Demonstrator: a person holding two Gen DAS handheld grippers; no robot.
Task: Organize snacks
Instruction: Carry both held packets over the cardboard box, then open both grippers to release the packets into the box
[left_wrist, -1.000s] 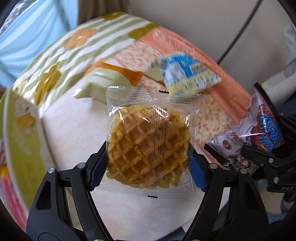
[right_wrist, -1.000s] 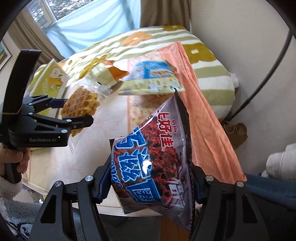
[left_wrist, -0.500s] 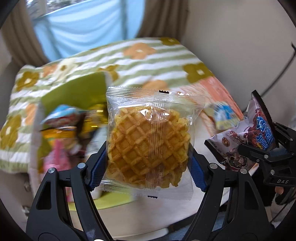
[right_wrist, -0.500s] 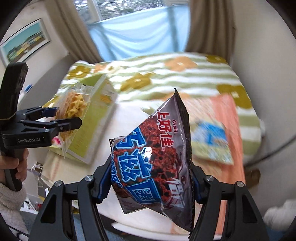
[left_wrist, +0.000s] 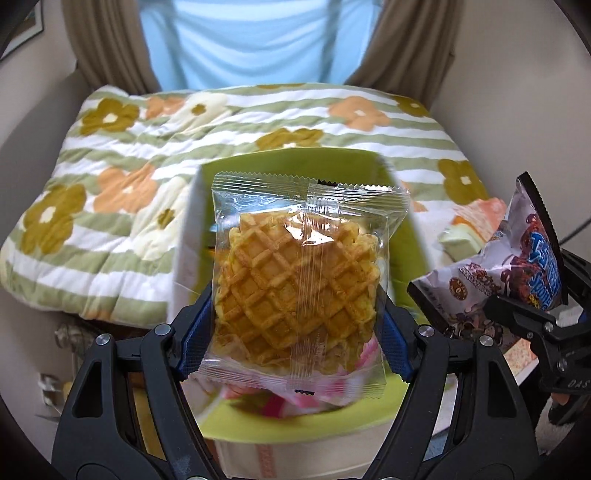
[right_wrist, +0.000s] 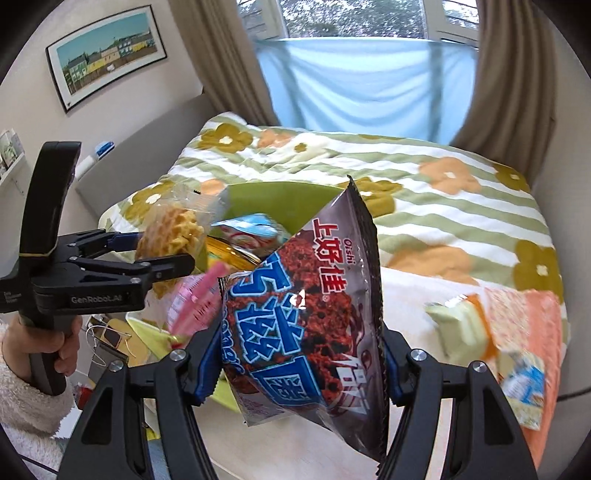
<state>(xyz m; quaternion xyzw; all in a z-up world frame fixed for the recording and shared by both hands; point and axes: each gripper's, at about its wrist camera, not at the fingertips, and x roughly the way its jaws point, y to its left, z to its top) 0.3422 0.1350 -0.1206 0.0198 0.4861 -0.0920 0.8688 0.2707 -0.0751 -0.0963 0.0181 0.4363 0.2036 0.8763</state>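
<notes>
The left gripper (left_wrist: 295, 314) clamps a clear-wrapped waffle (left_wrist: 301, 291) over the green box (left_wrist: 303, 162); the right gripper (right_wrist: 295, 362) pinches a dark snack bag (right_wrist: 306, 317) beside it

A home bedroom: a flowered quilt (right_wrist: 424, 206) on a bed, curtains (right_wrist: 229, 62) and a framed picture (right_wrist: 107, 70)

Clear-wrapped waffle (left_wrist: 299, 291) and dark chip bag (right_wrist: 310, 328) upright above green box (left_wrist: 295, 162).

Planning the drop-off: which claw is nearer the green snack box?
Left. The left claw, holding the wrapped waffle, hangs over the green snack box; the right claw sits beside it.
</notes>
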